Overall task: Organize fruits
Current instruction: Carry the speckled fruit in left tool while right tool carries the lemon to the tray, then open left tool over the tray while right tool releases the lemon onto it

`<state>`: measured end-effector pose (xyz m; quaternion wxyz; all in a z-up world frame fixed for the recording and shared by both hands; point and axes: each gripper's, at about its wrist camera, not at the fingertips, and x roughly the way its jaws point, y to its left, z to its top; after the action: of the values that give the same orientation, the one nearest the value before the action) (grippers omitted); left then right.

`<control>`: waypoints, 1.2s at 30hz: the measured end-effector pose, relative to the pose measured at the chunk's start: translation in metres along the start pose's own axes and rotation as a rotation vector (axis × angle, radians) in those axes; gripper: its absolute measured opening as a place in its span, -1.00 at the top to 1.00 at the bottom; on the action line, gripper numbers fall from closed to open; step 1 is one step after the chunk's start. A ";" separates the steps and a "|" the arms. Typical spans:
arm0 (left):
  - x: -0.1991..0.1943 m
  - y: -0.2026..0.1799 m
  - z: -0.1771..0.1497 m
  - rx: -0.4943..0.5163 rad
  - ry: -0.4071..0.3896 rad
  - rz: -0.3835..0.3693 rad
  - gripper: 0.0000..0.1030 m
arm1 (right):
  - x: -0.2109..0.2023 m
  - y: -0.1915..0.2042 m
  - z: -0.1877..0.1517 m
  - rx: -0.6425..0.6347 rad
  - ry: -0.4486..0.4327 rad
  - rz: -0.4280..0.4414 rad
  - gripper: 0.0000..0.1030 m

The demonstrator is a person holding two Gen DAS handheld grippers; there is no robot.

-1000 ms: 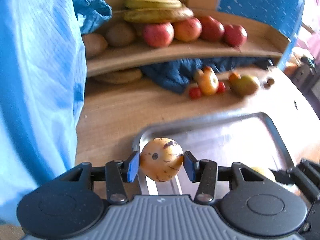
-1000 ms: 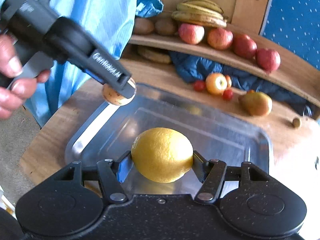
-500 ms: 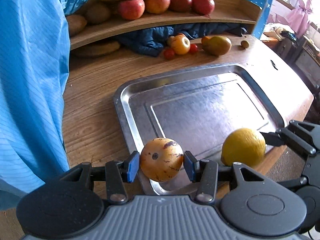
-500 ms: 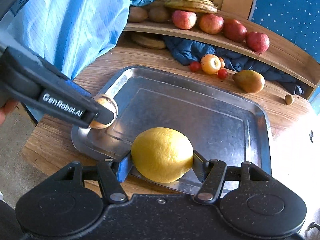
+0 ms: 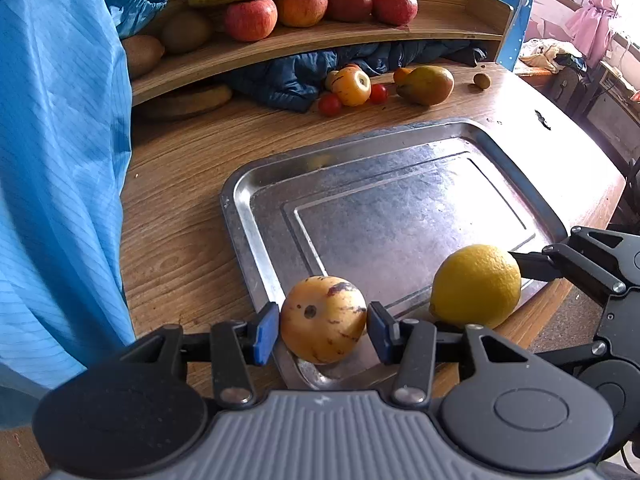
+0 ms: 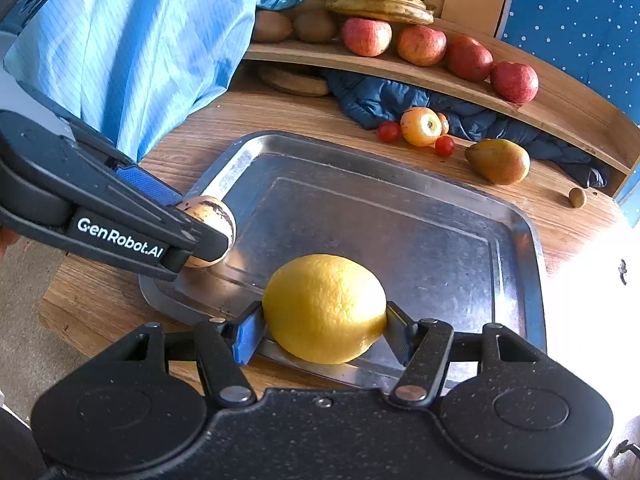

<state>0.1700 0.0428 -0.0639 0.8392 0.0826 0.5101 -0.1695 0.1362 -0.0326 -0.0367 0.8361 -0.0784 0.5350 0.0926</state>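
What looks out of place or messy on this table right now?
A rumpled dark blue cloth is stuffed under the wooden shelf, spilling onto the table. Loose fruit, a pear and two cherry tomatoes, lie beside it instead of on the empty metal tray.

Tray (image 5: 256,216): scuffed, shiny metal. Table (image 5: 176,184): matt wood grain. Lemon (image 6: 324,308): dimpled peel. Cloth (image 5: 60,140): thin blue ribbed fabric.

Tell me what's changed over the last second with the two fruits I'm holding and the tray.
The left gripper carried its speckled yellow-orange fruit from the metal tray's far-left rim to its near-left corner. Nothing was gripped or released. The right gripper still holds the lemon over the near edge; the other fruit hasn't moved.
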 end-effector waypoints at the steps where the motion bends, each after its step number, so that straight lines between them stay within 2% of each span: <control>1: 0.000 0.000 0.000 -0.001 0.000 0.000 -0.01 | 0.000 0.000 0.000 0.000 0.001 0.001 -0.25; 17: 0.001 0.001 0.002 -0.019 0.018 -0.004 -0.08 | 0.001 -0.004 0.000 0.005 0.000 0.013 -0.28; 23: -0.002 0.002 0.002 -0.032 0.012 -0.013 -0.30 | -0.002 -0.009 0.001 0.021 -0.001 0.022 -0.43; 27: -0.010 0.003 0.001 -0.020 -0.006 -0.009 -0.58 | -0.007 -0.014 0.000 0.035 0.000 0.018 -0.62; 29: -0.016 0.004 -0.001 -0.007 -0.015 -0.009 -0.65 | -0.010 -0.017 -0.001 0.044 0.003 0.011 -0.67; 34: -0.030 0.007 -0.008 0.044 -0.033 0.006 -0.87 | -0.019 -0.030 -0.009 0.081 0.035 -0.030 -0.85; 36: -0.032 0.007 -0.011 0.069 -0.029 0.004 -0.88 | -0.023 -0.035 -0.014 0.103 0.058 -0.060 -0.91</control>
<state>0.1498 0.0594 -0.0407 0.8436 0.1102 0.4914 -0.1864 0.1231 -0.0713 -0.0206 0.8257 -0.0538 0.5603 0.0373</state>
